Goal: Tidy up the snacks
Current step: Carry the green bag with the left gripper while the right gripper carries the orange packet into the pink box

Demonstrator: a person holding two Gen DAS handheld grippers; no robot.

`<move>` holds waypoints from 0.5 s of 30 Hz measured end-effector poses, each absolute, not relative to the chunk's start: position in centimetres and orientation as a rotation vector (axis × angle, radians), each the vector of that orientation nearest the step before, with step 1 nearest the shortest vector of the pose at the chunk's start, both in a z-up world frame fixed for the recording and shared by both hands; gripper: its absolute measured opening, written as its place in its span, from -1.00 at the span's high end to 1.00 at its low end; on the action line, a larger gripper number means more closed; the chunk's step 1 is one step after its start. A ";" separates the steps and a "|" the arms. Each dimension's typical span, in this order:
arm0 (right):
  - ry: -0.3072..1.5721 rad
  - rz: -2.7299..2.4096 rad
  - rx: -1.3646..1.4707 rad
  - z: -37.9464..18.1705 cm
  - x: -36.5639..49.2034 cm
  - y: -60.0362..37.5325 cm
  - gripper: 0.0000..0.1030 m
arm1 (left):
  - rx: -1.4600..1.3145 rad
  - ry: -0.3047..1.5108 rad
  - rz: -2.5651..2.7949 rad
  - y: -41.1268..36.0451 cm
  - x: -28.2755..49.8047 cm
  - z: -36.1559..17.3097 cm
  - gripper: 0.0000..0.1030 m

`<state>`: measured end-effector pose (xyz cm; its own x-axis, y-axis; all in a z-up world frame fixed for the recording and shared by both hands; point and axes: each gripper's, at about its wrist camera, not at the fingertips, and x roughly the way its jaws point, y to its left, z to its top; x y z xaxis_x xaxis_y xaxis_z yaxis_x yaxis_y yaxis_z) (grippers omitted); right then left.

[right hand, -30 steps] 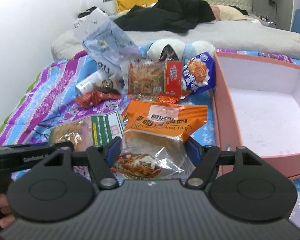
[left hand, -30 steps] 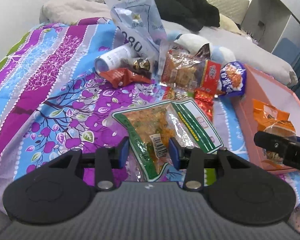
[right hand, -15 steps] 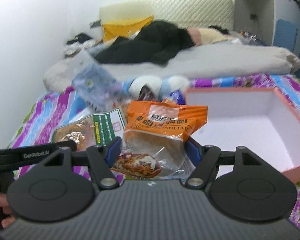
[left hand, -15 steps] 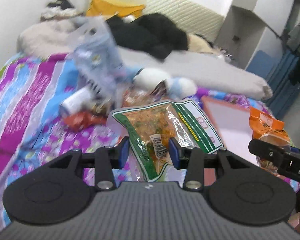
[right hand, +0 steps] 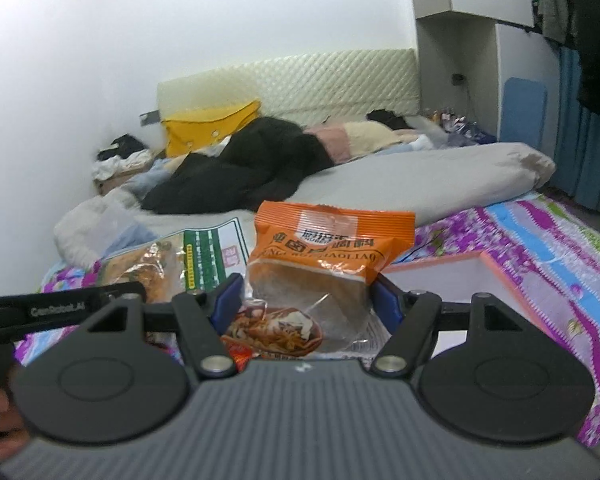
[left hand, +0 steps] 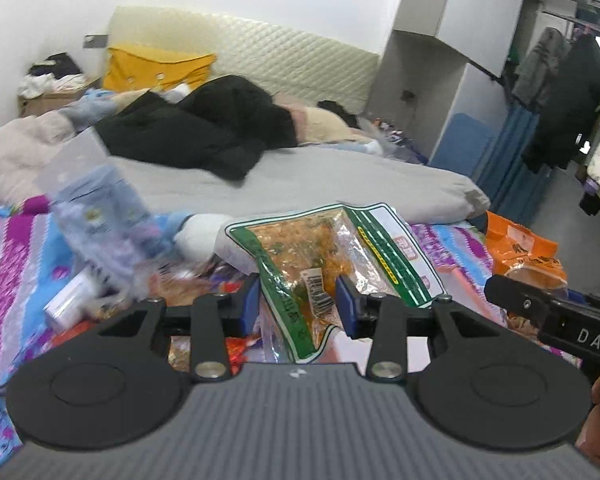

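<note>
My left gripper is shut on a clear green-edged snack bag and holds it up above the bed. My right gripper is shut on an orange snack bag, also lifted. Each view shows the other bag: the orange bag at the right of the left wrist view, the green-edged bag at the left of the right wrist view. The pink box lies below and right of the orange bag. Several loose snacks lie on the bedspread at the left.
The bed has a purple and blue patterned spread, a grey quilt and black clothing farther back. A wall runs along the left. A wardrobe and hanging clothes stand at the right.
Both grippers have risen and tilted upward with their bags. The snack pile and the pink box have dropped low in both views.
</note>
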<state>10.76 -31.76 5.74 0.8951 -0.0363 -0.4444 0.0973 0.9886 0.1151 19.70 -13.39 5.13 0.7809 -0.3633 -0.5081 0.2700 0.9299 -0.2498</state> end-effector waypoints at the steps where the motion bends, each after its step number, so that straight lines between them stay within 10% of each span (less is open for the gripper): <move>1: 0.450 -0.078 0.135 6.0 10.9 -32.5 -0.38 | -0.163 0.579 -0.356 -14.2 20.0 5.5 0.12; 15: 0.575 -0.215 0.191 0.7 15.3 -41.7 -0.38 | -0.035 0.707 -0.477 -26.0 28.2 0.4 0.12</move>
